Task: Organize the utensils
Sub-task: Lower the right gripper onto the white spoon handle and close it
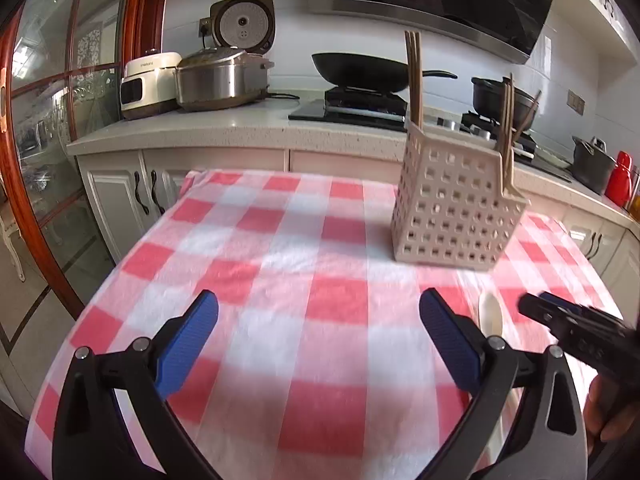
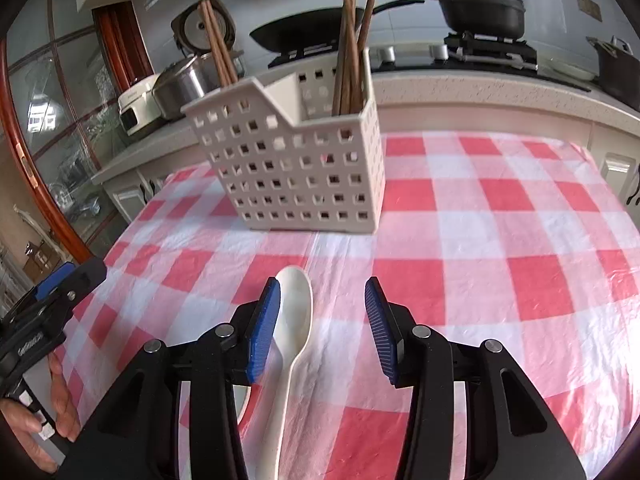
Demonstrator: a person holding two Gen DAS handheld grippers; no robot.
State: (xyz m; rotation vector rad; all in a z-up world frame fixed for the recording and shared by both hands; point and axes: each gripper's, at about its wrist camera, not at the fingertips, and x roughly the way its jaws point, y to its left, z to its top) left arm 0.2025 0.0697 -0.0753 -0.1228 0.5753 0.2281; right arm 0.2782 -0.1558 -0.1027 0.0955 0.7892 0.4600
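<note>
A cream spoon (image 2: 294, 320) lies flat on the checked cloth of the surface (image 2: 500, 240), near its front edge, bowl pointing toward the far edge and handle running back toward the person, so its long axis follows almost the same line as the right tool (image 2: 322, 328) points along. That tool sits low over it, angled downward, its jaws partly spread and closed on nothing: the bowl lies just inside the left blue pad (image 2: 262, 330), which looks to be beside or barely touching it, while the other pad stands well clear over bare cloth. The spoon is off-centre in the gap, so a small shift toward the tool's left side would likely be needed before the pads can close squarely across the neck. The left tool (image 1: 319, 340) hangs to the left of it over empty cloth, spread as wide as it goes, holding nothing, also tilted down; from its view the spoon shows only as a pale bowl just beyond its right finger. The right hand is plainly the nearer one. The perforated caddy (image 2: 296, 164), with brown chopsticks (image 2: 350, 48) standing in it, waits further back toward the far edge, directly beyond the spoon's bowl.
</note>
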